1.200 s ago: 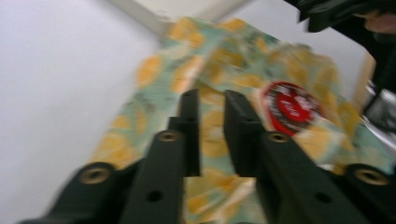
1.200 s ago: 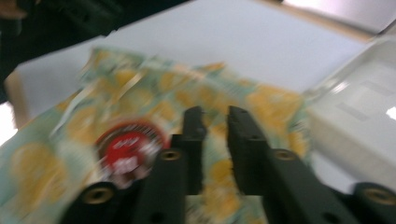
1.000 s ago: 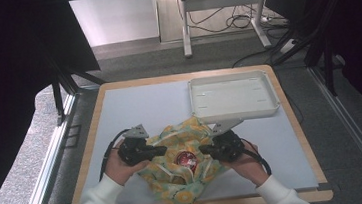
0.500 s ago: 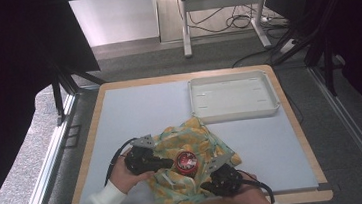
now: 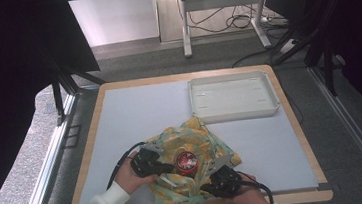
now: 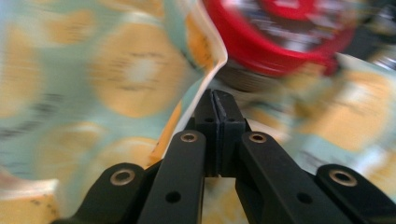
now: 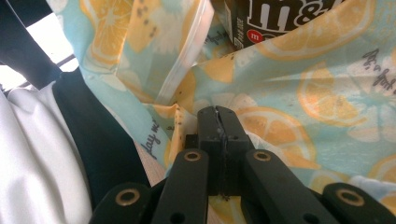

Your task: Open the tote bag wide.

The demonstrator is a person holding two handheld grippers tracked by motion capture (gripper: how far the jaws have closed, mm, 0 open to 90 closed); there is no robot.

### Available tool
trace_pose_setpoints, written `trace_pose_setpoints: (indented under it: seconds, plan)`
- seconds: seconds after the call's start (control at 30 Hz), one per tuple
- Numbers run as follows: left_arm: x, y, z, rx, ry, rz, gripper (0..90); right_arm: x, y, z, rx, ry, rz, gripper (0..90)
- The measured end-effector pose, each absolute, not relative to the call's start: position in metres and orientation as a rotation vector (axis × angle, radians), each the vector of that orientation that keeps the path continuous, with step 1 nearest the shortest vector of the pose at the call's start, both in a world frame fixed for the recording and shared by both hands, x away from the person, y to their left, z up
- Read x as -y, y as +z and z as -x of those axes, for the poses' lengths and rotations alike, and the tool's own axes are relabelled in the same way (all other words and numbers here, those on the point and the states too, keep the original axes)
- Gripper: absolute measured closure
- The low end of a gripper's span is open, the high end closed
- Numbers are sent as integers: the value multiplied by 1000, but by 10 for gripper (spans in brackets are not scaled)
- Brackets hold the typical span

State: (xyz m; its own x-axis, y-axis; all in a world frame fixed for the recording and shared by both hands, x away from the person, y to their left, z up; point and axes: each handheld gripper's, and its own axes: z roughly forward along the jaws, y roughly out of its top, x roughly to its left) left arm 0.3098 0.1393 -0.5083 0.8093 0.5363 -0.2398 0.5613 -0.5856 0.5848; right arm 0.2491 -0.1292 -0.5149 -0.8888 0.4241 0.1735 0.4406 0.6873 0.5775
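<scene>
Surface: pale grey table (image 5: 135,121), white tray (image 5: 233,97) beyond the cloth.
Cloth: lemon-print cloth (image 5: 195,166), crumpled around red-lidded tin (image 5: 185,162).
Left gripper (image 5: 168,168): jaws closed, beside tin.
Right gripper (image 5: 212,184): jaws pinching cloth's near edge.

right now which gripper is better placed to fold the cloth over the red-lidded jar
Left, probably. The left gripper is shut on the cloth right beside the jar; the right gripper pinches the near edge, farther off.

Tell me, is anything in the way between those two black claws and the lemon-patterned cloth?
Nothing visible. The left gripper and the right gripper are both shut against the lemon-print cloth, which lies around a red-lidded container.
</scene>
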Motion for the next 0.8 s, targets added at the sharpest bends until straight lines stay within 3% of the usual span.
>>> trace_pose_setpoints:
  seconds: [0.17,0.33,0.8]
  plan:
    - [-138,-521,-337,-914,28,-2302,900,128,-516,-244,2839,-995,713,889]
    - [-138,-528,-353,-981,27,-2267,900,129,-522,-238,2827,-972,706,889]
    - [-139,-522,-346,-936,18,-2274,898,117,-484,-254,2859,-1242,766,889]
